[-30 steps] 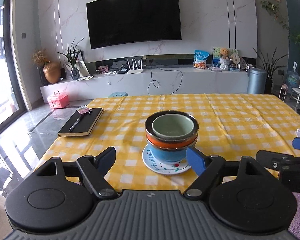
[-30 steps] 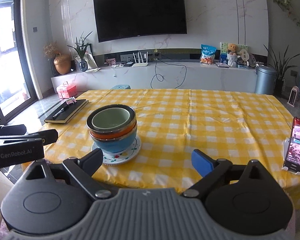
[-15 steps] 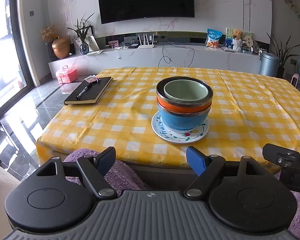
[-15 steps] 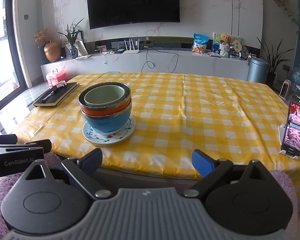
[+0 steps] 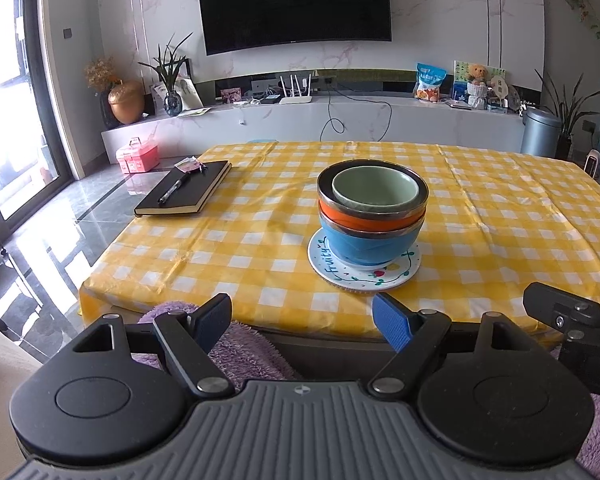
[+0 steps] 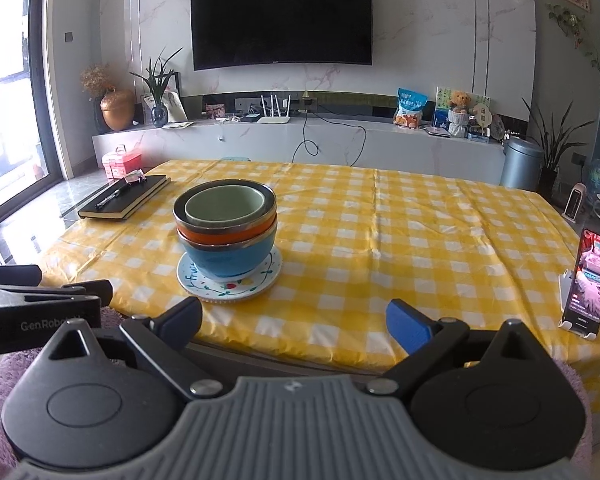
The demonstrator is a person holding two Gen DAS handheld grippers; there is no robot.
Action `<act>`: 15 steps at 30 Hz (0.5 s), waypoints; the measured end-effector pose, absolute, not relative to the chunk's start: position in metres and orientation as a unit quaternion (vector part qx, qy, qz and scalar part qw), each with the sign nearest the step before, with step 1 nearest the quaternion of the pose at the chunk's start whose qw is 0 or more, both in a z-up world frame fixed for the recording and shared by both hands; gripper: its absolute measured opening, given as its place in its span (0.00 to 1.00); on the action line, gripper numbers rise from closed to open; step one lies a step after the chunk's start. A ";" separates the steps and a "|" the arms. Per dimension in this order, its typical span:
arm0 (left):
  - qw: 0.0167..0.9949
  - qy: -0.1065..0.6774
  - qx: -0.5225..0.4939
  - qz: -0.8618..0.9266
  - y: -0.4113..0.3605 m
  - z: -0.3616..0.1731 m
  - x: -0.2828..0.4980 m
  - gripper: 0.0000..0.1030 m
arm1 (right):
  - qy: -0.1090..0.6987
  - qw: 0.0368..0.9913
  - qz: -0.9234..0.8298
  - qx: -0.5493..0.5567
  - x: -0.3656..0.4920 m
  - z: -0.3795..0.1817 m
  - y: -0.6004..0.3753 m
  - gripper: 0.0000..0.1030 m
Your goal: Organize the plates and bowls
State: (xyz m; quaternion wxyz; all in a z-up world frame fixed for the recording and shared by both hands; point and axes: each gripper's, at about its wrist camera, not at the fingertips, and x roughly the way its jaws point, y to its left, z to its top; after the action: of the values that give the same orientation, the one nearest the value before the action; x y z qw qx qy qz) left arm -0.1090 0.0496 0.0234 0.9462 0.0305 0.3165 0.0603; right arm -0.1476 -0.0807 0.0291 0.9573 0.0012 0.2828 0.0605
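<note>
Daylight pours in from the glass door at nine o'clock, blown out to white in both views. It throws a bright sheen on the grey floor and soft glare on the yellow tabletop. The room is evenly bright and sharp; fisheye bending curves walls toward the edges, corners vignetted dark.

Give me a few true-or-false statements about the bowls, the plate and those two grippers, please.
1. The green bowl sits innermost in the stack. True.
2. The blue bowl rests on the plate. True.
3. The left gripper is clamped on the orange bowl. False: it is open, short of the table edge.
4. The pen lies inside a bowl. False: it lies on the black notebook.
5. The right gripper is open and empty. True.
</note>
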 end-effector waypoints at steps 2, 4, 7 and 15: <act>0.947 0.315 0.034 0.061 0.049 0.024 -0.110 0.91 | 0.282 0.958 0.060 0.002 -0.148 0.029 -0.082 0.94; 0.947 0.313 0.037 0.062 0.049 0.024 -0.111 0.91 | 0.282 0.957 0.060 0.005 -0.147 0.030 -0.083 0.94; 0.947 0.312 0.038 0.062 0.049 0.025 -0.110 0.91 | 0.283 0.957 0.059 0.006 -0.147 0.029 -0.084 0.94; 0.947 0.312 0.039 0.062 0.049 0.025 -0.111 0.91 | 0.280 0.958 0.060 0.004 -0.148 0.029 -0.082 0.95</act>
State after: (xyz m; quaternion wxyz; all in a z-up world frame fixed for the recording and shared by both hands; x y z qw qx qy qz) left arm -0.1105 0.0493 0.0246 0.9472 0.0388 0.3120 0.0620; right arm -0.1479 -0.0822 0.0294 0.9581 0.0039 0.2801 0.0602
